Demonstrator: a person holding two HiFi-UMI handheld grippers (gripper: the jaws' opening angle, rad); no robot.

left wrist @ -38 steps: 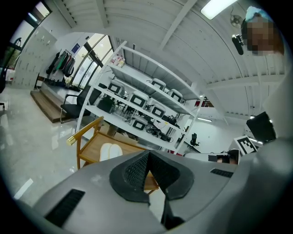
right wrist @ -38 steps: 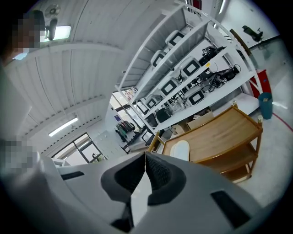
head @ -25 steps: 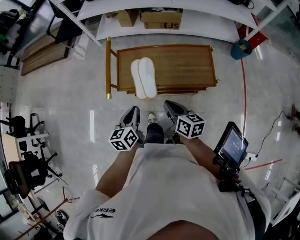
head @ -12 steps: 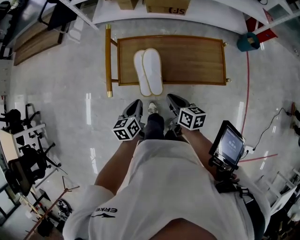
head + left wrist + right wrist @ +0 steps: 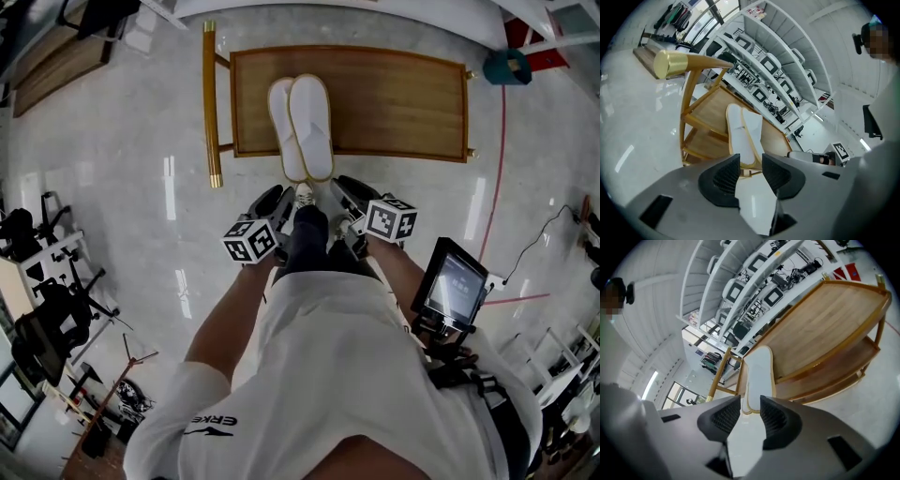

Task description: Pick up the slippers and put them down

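Both grippers have come forward to the near edge of the wooden trolley since the earlier frame, and their jaws have just been opening, with nothing between them.

At the far left of the trolley a round gold-coloured handle bar (image 5: 210, 103) (image 5: 670, 64) runs along its left end. Just right of it, a pair of flat white slippers (image 5: 300, 127) (image 5: 743, 133) (image 5: 758, 373) with tan rims lies side by side on the left part of the light-brown wooden worktop (image 5: 403, 103); their near ends hang over its near edge.

The left gripper (image 5: 272, 199) (image 5: 751, 161) sits just near of those ends, jaws moderately apart and empty; the slippers show through the gap, beyond the tips.

A pale shoe (image 5: 304, 194) and a dark trouser leg stand between the two grippers.

The right gripper (image 5: 345, 187) (image 5: 750, 404) hovers just right of the slippers' near ends, jaws likewise part open and empty, and a lower wooden shelf shows beneath the worktop in its view.

Farther right, a dark handheld screen (image 5: 450, 291) hangs at the person's side.
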